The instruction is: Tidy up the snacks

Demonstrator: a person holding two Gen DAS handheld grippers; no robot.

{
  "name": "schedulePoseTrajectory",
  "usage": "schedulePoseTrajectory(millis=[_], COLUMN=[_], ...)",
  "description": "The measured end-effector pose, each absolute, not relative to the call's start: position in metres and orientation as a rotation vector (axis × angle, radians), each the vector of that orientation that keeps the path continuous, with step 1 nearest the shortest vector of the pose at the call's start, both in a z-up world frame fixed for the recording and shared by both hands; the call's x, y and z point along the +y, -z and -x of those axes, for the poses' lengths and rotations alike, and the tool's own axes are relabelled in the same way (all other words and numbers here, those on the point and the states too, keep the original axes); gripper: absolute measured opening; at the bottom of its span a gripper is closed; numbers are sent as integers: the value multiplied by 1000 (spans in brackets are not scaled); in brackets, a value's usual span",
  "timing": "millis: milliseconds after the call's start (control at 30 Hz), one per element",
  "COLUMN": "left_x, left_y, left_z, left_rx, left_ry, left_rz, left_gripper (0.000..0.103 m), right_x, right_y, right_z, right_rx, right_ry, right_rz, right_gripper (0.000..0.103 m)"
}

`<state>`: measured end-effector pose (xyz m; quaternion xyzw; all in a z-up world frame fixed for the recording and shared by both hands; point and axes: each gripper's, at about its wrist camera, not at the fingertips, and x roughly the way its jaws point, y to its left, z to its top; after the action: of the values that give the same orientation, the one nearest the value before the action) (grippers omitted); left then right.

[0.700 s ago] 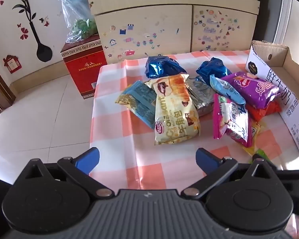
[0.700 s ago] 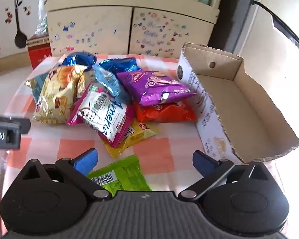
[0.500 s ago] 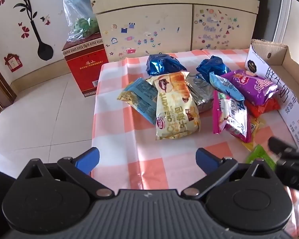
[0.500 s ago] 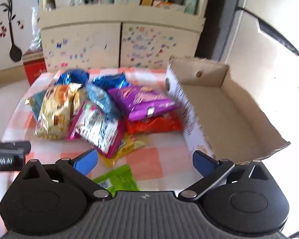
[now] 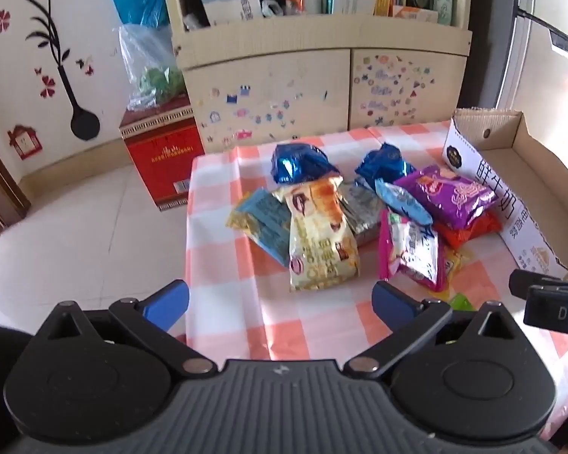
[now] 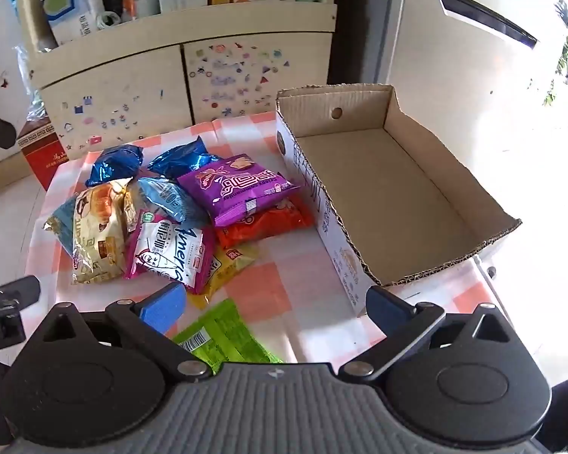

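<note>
Both grippers are spread wide with nothing between the fingers: left gripper [image 5: 280, 299] hangs over the near edge of the checked tablecloth [image 5: 223, 265], right gripper [image 6: 276, 302] hangs over the green packet [image 6: 223, 335] lying nearest on the cloth. The snack pile [image 6: 170, 219] sits mid-table, with the purple bag [image 6: 238, 189] lying on the orange bag [image 6: 269, 223] just beside the cardboard box [image 6: 473, 204]. The box sits on the table's right side, holding no snacks.
</note>
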<state>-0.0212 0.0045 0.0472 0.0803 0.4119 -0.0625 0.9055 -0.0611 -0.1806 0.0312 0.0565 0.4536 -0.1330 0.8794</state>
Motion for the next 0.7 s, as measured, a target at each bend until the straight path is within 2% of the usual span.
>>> schedulePoseTrajectory(millis=[367,700], left_x=[-3,-16], left_y=[-47,-42], left_z=[0,-26], left_rx=[896,921], left_ry=[152,153], left_rz=[-210,-244], left_gripper=[102,102], right_x=[-181,-183], right_y=[-46,-35], right_z=[34,11], right_rx=[999,1051], right_ry=[201,173], right_rz=[-37,-69], right_gripper=[103,103])
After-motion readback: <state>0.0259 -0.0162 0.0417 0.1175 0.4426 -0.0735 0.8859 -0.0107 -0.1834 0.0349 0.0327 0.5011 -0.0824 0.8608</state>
